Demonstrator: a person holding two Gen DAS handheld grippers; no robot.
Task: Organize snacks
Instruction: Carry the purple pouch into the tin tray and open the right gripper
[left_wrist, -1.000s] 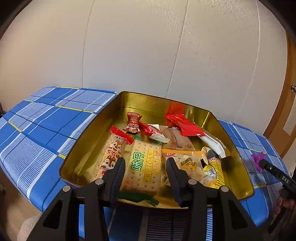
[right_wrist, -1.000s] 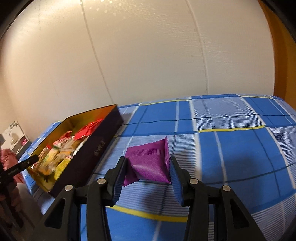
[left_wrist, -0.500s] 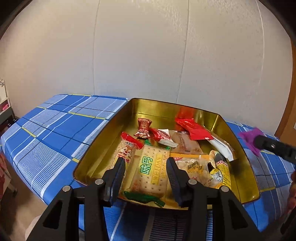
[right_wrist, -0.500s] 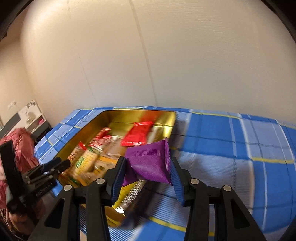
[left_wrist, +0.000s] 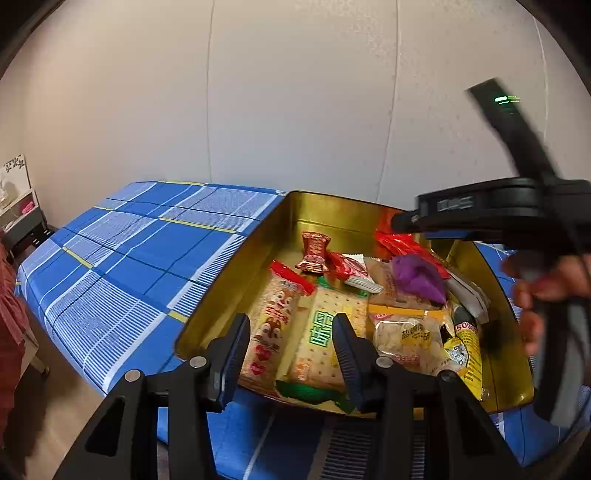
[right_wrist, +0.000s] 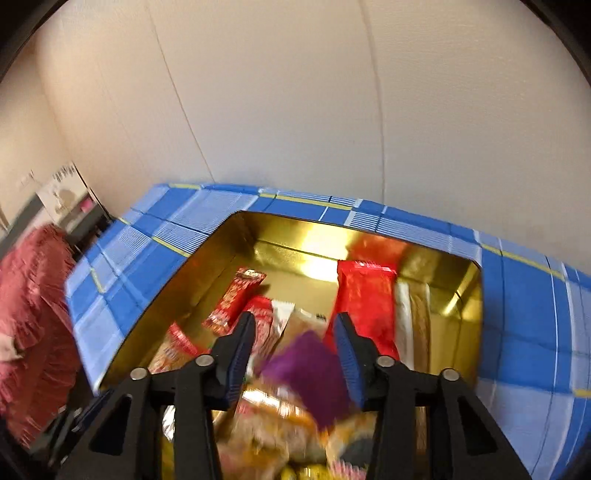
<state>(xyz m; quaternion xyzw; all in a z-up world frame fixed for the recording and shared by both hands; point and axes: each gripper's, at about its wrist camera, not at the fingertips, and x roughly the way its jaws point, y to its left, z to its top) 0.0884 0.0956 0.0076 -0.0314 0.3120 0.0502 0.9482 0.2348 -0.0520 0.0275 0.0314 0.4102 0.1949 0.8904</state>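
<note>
A gold tin sits on the blue checked cloth and holds several snack packets. A purple packet lies loose on top of the snacks in the tin; it also shows blurred in the right wrist view, below and between the fingers. My right gripper is open above the tin, and its body shows in the left wrist view. My left gripper is open and empty at the tin's near edge, over a green-lettered biscuit pack.
A red packet and a small red candy lie toward the tin's far side. The blue cloth stretches left of the tin. A pale wall stands behind. Red fabric shows at the left.
My right gripper carried the purple packet from the cloth to above the tin, opened, and the packet dropped onto the snacks. My left gripper stayed at the tin's near edge.
</note>
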